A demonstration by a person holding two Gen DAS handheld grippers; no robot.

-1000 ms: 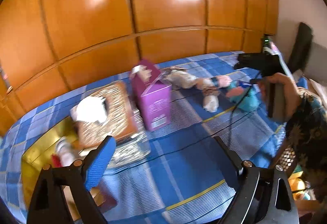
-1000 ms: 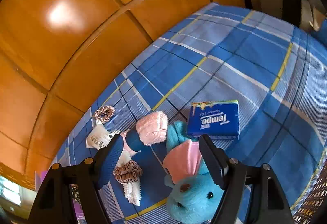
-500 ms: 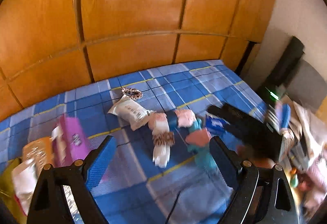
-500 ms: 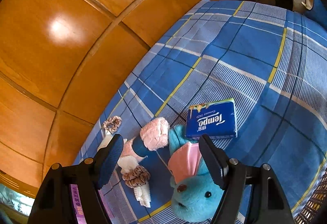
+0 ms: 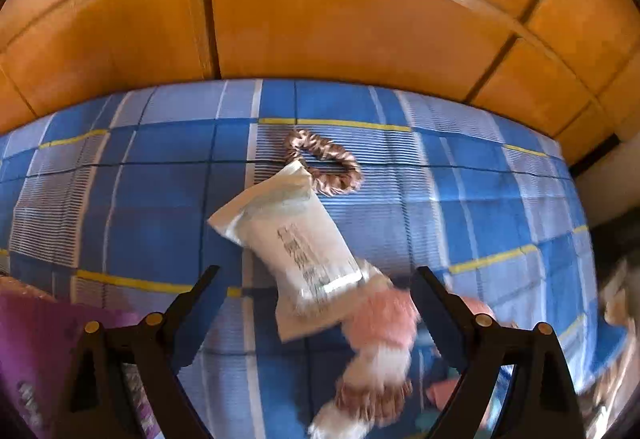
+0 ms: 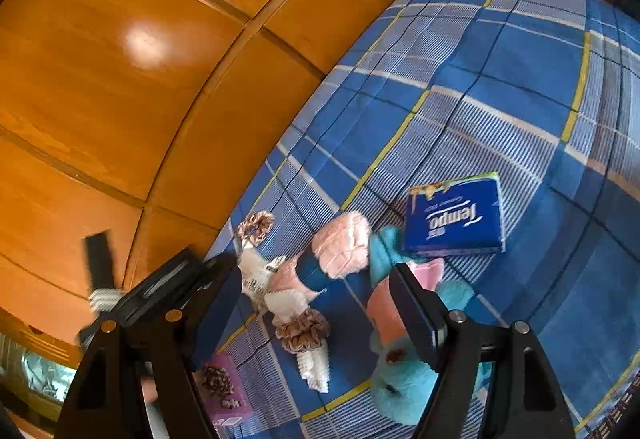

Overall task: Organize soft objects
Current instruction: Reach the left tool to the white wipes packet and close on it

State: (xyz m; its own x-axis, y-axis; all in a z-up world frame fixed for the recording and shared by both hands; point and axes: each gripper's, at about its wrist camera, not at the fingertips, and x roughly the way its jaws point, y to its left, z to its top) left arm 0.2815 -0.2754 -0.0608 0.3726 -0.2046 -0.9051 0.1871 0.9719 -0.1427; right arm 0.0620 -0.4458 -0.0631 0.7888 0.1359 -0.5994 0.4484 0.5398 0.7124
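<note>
On the blue plaid bed cover (image 5: 140, 199) lies a white printed packet (image 5: 292, 239), a brown scrunchie (image 5: 326, 163) behind it, and pink and white fuzzy socks (image 5: 380, 327) in front. My left gripper (image 5: 316, 303) is open and empty, just above the packet's near end. In the right wrist view I see the socks (image 6: 340, 247), a second brown scrunchie (image 6: 304, 331), a turquoise plush toy (image 6: 404, 387) with a pink part, and a blue Tempo tissue pack (image 6: 456, 217). My right gripper (image 6: 316, 315) is open and empty above them.
A purple box (image 5: 48, 359) stands at the lower left, also in the right wrist view (image 6: 224, 391). Orange wooden wardrobe doors (image 5: 320, 19) rise behind the bed. The left gripper's body (image 6: 160, 287) shows at the left of the right wrist view.
My left gripper swung right and moved in close over the white packet and socks. My right gripper moved a little closer to the plush toy and socks. Both stayed open.
</note>
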